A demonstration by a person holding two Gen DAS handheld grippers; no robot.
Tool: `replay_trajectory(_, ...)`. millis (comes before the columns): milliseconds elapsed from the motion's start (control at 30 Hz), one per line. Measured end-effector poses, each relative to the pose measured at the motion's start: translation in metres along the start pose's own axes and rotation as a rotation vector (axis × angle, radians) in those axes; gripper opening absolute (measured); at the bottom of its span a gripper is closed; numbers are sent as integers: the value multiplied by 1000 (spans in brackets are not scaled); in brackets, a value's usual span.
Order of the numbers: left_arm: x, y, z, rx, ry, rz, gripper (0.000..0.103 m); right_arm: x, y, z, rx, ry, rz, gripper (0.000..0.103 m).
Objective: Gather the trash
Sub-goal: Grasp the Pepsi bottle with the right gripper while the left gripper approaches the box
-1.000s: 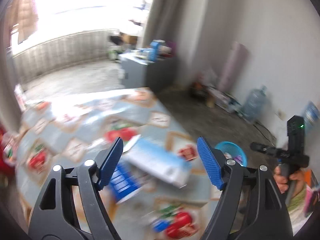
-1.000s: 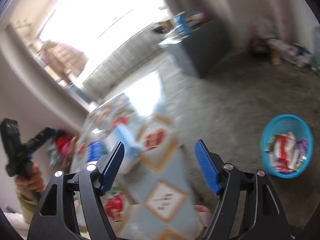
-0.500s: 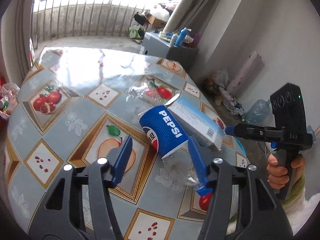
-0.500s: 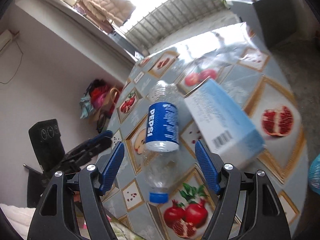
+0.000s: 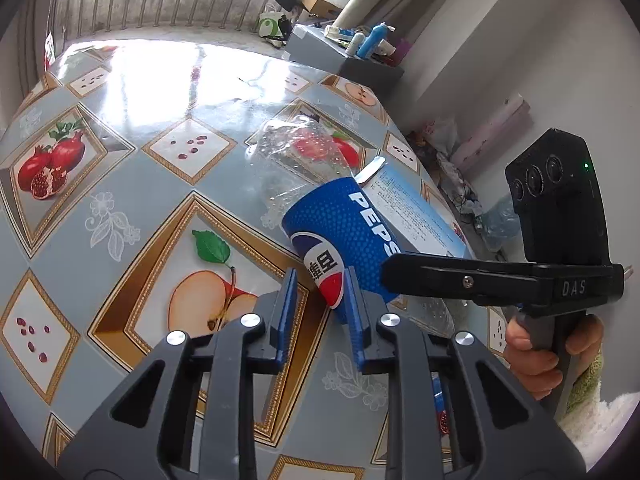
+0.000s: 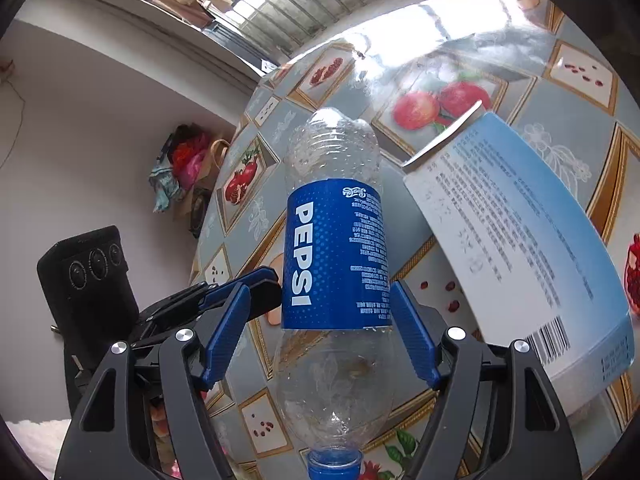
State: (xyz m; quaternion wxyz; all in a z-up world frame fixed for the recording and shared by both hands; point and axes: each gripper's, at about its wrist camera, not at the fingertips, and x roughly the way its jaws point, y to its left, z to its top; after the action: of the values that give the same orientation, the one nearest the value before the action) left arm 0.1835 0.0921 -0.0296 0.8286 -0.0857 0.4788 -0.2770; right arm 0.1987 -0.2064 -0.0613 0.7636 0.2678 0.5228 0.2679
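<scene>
An empty clear Pepsi bottle [image 6: 334,256] with a blue label lies on the fruit-patterned table [image 5: 120,208], cap toward the right gripper. It also shows in the left wrist view [image 5: 344,236]. My right gripper [image 6: 320,328] is open, its blue pads on either side of the bottle, the right pad close to or touching the label. My left gripper [image 5: 320,300] is nearly shut with nothing between its pads, its tips just short of the label's edge. A light blue carton [image 6: 532,252] lies beside the bottle, also seen in the left wrist view [image 5: 416,212].
A grey cabinet [image 5: 348,64] with bottles on it stands beyond the table by the wall. Bags and clutter [image 5: 452,148] lie on the floor along the wall. A pile of bags [image 6: 184,168] sits on the floor past the table's far side.
Both grippers have moved in on the bottle. The right pads now straddle its label. The left jaws have narrowed to a small gap.
</scene>
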Motion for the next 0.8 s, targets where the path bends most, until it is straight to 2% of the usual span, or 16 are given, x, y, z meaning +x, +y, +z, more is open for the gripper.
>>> replay_trajectory(100, 1, 0, 1, -12, -7, -5, 18, 3, 2, 3, -12, 2, -18, 68)
replay_trajectory(233, -2, -4, -1, -20, -14, -22, 12, 10, 2, 6, -32, 11, -61, 57)
replay_trajectory(433, -2, -4, -1, -44, -13, -36, 12, 10, 0, 3, -28, 7, -43, 56)
replay_trajectory(700, -9, 7, -6, -92, -27, 0, 12, -1, -7, -4, -24, -8, -36, 56)
replay_trajectory(800, -5, 8, -8, -90, -3, 36, 12, -7, -11, -8, -13, -20, -26, 55)
